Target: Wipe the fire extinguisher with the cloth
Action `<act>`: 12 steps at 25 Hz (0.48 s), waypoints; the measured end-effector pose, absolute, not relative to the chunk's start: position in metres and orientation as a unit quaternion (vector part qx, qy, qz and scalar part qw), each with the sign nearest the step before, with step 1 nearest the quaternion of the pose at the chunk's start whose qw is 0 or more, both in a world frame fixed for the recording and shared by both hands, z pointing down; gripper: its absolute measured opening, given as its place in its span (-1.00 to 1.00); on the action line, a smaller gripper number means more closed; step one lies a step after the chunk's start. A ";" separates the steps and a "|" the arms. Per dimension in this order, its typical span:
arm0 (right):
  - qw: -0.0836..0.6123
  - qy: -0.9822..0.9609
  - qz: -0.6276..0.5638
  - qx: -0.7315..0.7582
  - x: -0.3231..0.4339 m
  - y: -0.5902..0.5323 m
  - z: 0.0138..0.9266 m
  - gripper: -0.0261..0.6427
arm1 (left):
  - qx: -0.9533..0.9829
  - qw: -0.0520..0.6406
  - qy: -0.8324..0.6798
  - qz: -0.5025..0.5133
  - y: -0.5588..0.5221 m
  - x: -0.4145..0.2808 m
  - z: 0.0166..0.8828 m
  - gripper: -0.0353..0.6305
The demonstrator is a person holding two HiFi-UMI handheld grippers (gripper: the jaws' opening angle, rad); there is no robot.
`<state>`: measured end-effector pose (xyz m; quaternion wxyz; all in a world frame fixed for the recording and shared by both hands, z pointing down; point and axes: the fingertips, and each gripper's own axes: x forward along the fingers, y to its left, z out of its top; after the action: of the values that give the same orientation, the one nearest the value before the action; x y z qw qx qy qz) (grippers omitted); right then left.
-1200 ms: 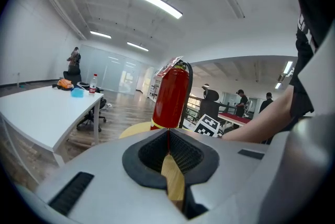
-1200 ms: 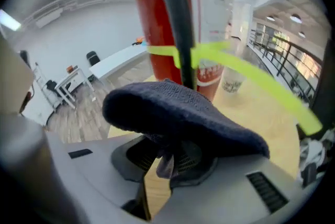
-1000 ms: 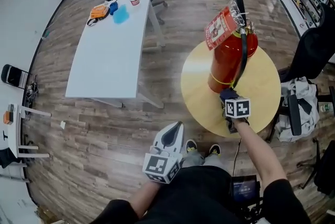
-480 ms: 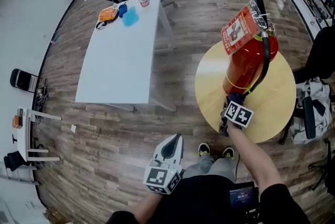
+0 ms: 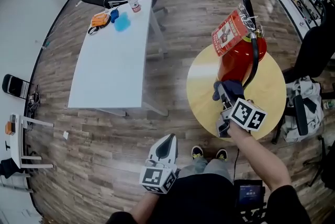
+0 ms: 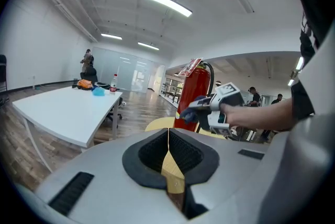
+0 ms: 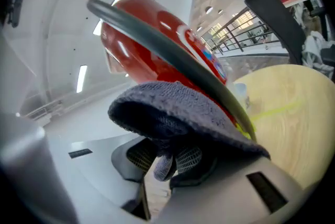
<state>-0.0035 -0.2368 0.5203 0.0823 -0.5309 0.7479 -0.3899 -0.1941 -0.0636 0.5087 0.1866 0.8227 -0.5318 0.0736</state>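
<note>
Nearest the camera, the right gripper (image 7: 166,164) is keeping its jaws clamped on a pinched fold of the dark blue cloth (image 7: 178,108). The rest of the cloth is bulging out just past the jaw tips as a rounded pad. Directly ahead of the jaws, that pad is pressing against the red fire extinguisher (image 7: 157,34), and the black hose (image 7: 172,60) is crossing the cylinder just above the pad. The extinguisher is standing upright on the round wooden surface (image 7: 293,113), which is spreading out below and to the right of the jaws. The left gripper (image 6: 168,139) is hanging low by the person's body with its jaws fully together and nothing between them. The extinguisher is lying well ahead of those jaws and slightly to their right, so this gripper is not steadying it. Compared with a second ago, the cloth is sitting higher: it was at the foot of the cylinder by the yellow band and is now covering the lower body. This suggests an upward wiping stroke is under way, with the shoulder, the valve and the far side probably still to be wiped. Farther off, beyond and left of both pairs of jaws, a white table (image 5: 110,55) is carrying small items unrelated to the wiping.
</note>
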 end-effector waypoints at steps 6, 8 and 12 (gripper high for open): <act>0.216 0.785 -0.382 -0.438 -0.013 -0.245 0.378 -0.71 | 0.830 0.181 -0.524 0.062 -0.068 -0.188 0.504 -0.82; 0.250 0.780 -0.392 -0.420 -0.012 -0.247 0.357 -0.71 | 0.831 0.179 -0.523 0.057 -0.069 -0.188 0.502 -0.82; 0.296 0.755 -0.424 -0.404 -0.011 -0.252 0.352 -0.71 | 0.833 0.174 -0.523 0.051 -0.071 -0.186 0.498 -0.82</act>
<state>-0.0112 -0.2518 0.3519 0.2961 -0.4044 0.7545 -0.4235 -0.1859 -0.0709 0.4983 0.1743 0.8329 -0.5228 0.0510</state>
